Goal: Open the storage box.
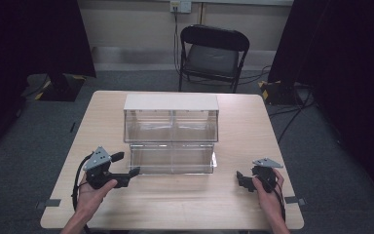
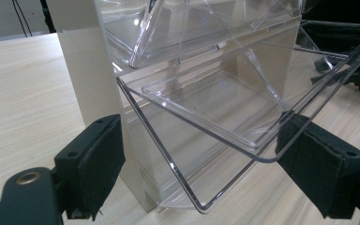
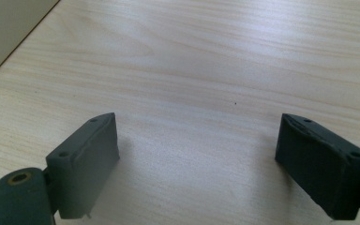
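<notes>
A clear tilt-bin organiser with a beige frame [image 1: 170,102] stands mid-table. Its lower clear bin [image 1: 173,160] is tipped open toward me; the upper bins [image 1: 171,126] look tilted out only slightly. My left gripper [image 1: 128,164] is open at the lower bin's front left corner. In the left gripper view the lower bin's rim [image 2: 206,108] reaches down between the spread jaws of the left gripper [image 2: 201,136] without touching either pad, and the bin holds nothing. My right gripper [image 1: 242,180] is open over bare table to the right of the organiser, nothing between the jaws of the right gripper [image 3: 197,129].
The wooden table [image 1: 185,204] has free room in front of and on both sides of the organiser. A beige frame corner [image 3: 4,33] shows at the top left of the right gripper view. A black folding chair [image 1: 213,53] stands beyond the far edge, with cables [image 1: 292,112] on the floor.
</notes>
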